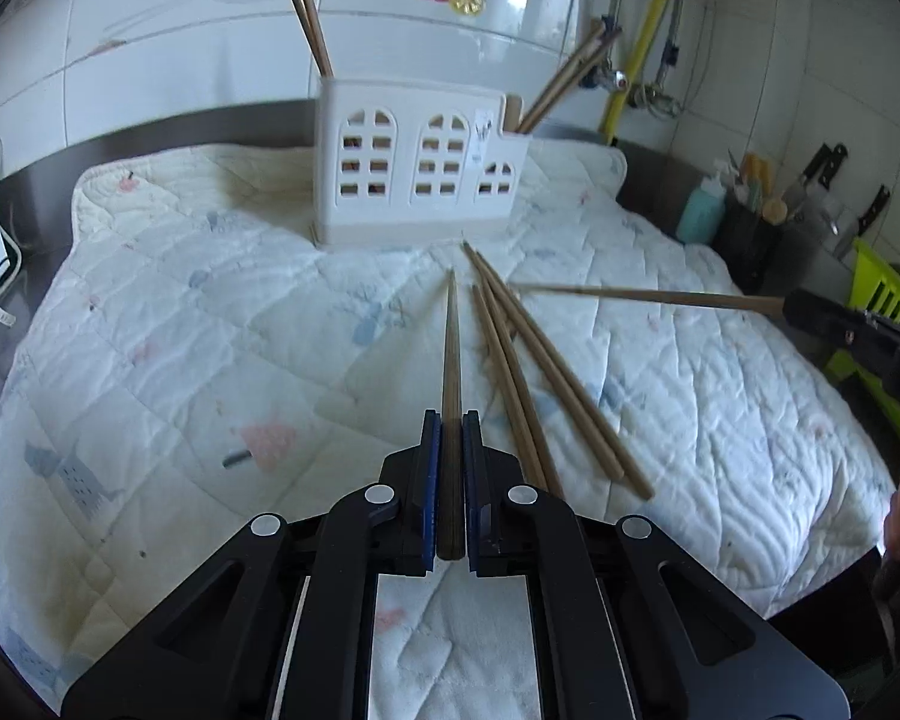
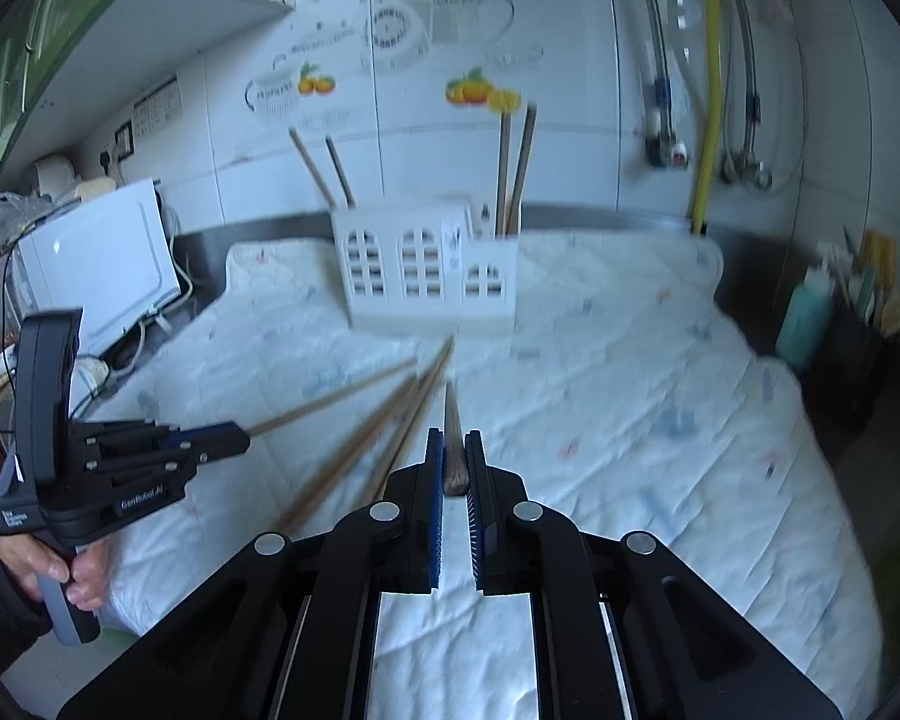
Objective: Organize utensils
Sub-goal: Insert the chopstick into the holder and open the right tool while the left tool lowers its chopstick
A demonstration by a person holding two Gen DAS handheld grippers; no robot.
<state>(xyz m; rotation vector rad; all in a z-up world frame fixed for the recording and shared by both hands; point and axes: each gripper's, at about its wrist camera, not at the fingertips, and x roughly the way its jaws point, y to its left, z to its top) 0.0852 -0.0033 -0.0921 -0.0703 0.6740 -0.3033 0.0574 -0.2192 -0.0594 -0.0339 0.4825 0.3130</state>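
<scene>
A white utensil holder [image 1: 417, 165] with arched window cutouts stands at the back of the quilted mat; it also shows in the right wrist view [image 2: 429, 270]. Two chopsticks [image 1: 312, 24] lean in its left side and two more [image 1: 570, 75] in its right side. My left gripper [image 1: 450, 420] is shut on a wooden chopstick [image 1: 451, 348] pointing at the holder. My right gripper [image 2: 453, 438] is shut on another chopstick [image 2: 452, 420]; in the left wrist view it [image 1: 792, 306] holds that chopstick [image 1: 648, 295] level from the right. Several loose chopsticks [image 1: 540, 372] lie on the mat.
The white quilted mat [image 1: 210, 330] covers the counter. A white appliance [image 2: 102, 264] stands at the left. A teal bottle [image 1: 701, 210], a dark utensil pot [image 1: 750, 234], knives and a green rack [image 1: 882, 294] stand at the right. Tiled wall and pipes are behind.
</scene>
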